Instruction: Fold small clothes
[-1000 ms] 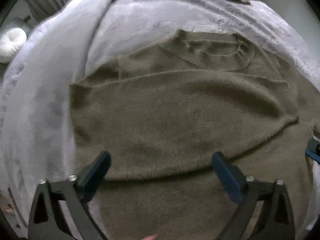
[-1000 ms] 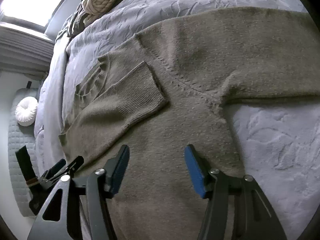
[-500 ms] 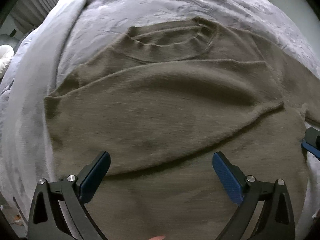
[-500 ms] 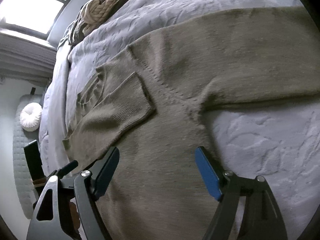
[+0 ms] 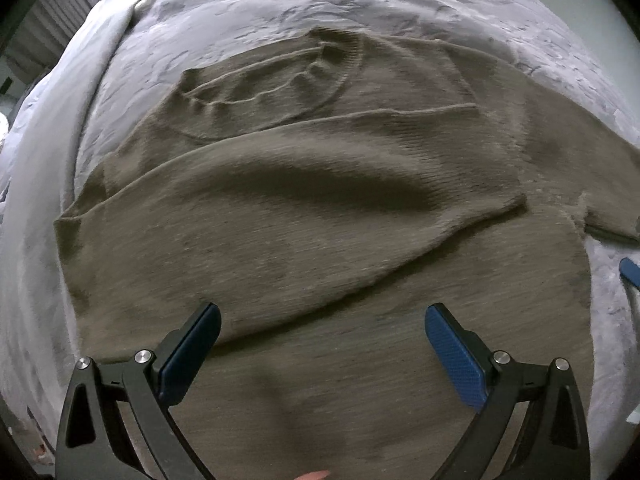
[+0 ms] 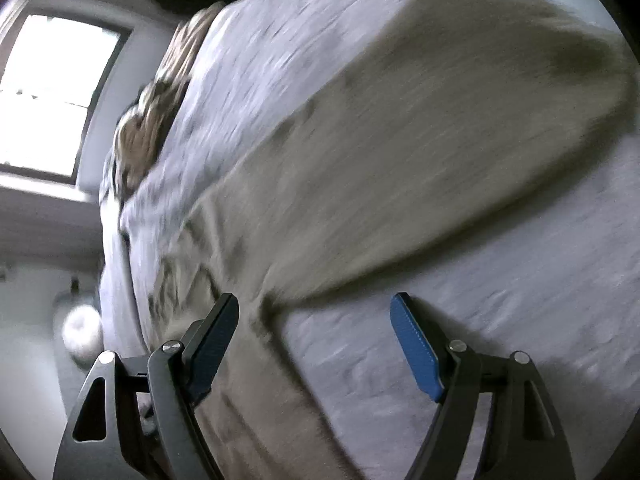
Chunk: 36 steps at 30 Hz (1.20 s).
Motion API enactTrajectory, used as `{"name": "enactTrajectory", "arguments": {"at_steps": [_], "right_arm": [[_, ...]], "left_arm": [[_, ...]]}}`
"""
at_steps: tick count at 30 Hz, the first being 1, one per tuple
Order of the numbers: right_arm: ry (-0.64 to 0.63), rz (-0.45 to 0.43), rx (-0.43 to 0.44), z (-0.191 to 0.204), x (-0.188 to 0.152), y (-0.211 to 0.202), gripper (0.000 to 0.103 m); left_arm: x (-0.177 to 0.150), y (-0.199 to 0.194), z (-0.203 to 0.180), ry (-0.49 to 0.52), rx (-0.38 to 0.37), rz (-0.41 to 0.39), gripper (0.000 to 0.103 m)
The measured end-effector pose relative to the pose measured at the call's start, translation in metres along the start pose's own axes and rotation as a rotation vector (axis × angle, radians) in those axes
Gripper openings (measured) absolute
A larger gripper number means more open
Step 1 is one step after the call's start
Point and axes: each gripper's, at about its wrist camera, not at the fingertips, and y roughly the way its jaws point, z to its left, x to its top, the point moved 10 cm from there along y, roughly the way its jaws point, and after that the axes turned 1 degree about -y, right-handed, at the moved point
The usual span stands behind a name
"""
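While the sweater [image 5: 320, 216] lies flat on the bed [image 5: 248, 12], one sleeve folded across it, the left claw [image 5: 322, 322] hangs over it, wide apart and holding nothing. Further right, the right claw [image 6: 314, 312] is wide apart too, by the spread sleeve [image 6: 400, 152]. A careless grab could drag the whole sweater crooked.

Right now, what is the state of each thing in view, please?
sweater: flat on the bed, one sleeve folded across the chest, other sleeve spread out sideways
left tongs: open, empty, above the sweater
right tongs: open, empty
bedspread: wrinkled
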Motion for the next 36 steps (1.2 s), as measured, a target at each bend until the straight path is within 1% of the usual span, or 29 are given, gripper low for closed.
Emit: {"name": "enactTrajectory", "arguments": {"at_steps": [3,6,7,11,17,20,21,22,23,24,25,26,27,29,32,36], "right_arm": [[0.063,-0.052,0.004,-0.021,0.018,-0.016,0.081],[0.128,-0.117,0.012,-0.043,0.037,-0.033,0.081],[0.155,-0.138,0.017,-0.051,0.044,-0.038,0.081],[0.262,-0.201,0.070,-0.074,0.067,-0.049,0.081],[0.351,-0.275,0.133,-0.085,0.099,-0.054,0.081],[0.389,-0.286,0.178,-0.082,0.109,-0.054,0.081],[0.392,-0.282,0.192,-0.079,0.110,-0.053,0.081],[0.392,-0.277,0.201,-0.076,0.110,-0.052,0.081],[0.390,-0.268,0.205,-0.073,0.111,-0.050,0.075],[0.386,-0.261,0.202,-0.070,0.110,-0.048,0.065],[0.377,-0.243,0.193,-0.066,0.110,-0.044,0.033],[0.367,-0.224,0.184,-0.062,0.111,-0.038,0.010],[0.353,-0.208,0.174,-0.058,0.110,-0.035,0.010],[0.297,-0.206,0.151,-0.044,0.109,-0.032,0.010],[0.154,-0.201,0.144,-0.001,0.112,-0.029,0.010],[-0.012,-0.178,0.164,0.061,0.109,-0.020,0.010]], "left_arm": [[0.003,-0.001,-0.010,0.003,0.000,-0.012,0.102],[0.005,-0.001,-0.015,0.003,0.037,-0.025,0.102],[0.004,-0.002,-0.019,0.004,0.038,-0.022,0.102],[0.003,0.000,-0.038,0.013,-0.015,0.001,0.102],[0.005,-0.002,-0.061,0.006,-0.070,-0.014,0.102],[0.005,-0.005,-0.068,-0.001,-0.082,-0.025,0.102],[0.010,-0.003,-0.068,-0.002,-0.083,-0.027,0.102],[0.008,-0.006,-0.071,-0.008,-0.079,-0.033,0.102],[0.009,-0.007,-0.071,-0.014,-0.071,-0.041,0.102],[0.007,-0.009,-0.073,-0.016,-0.067,-0.044,0.102],[0.008,-0.009,-0.073,-0.022,-0.063,-0.045,0.102],[0.008,-0.010,-0.072,-0.027,-0.062,-0.045,0.102],[0.010,-0.009,-0.065,-0.032,-0.063,-0.042,0.102],[0.011,-0.007,-0.058,-0.049,-0.060,-0.033,0.102],[0.015,-0.002,-0.044,-0.063,-0.044,-0.025,0.102],[0.012,0.000,-0.028,-0.097,-0.034,-0.013,0.102]]}}
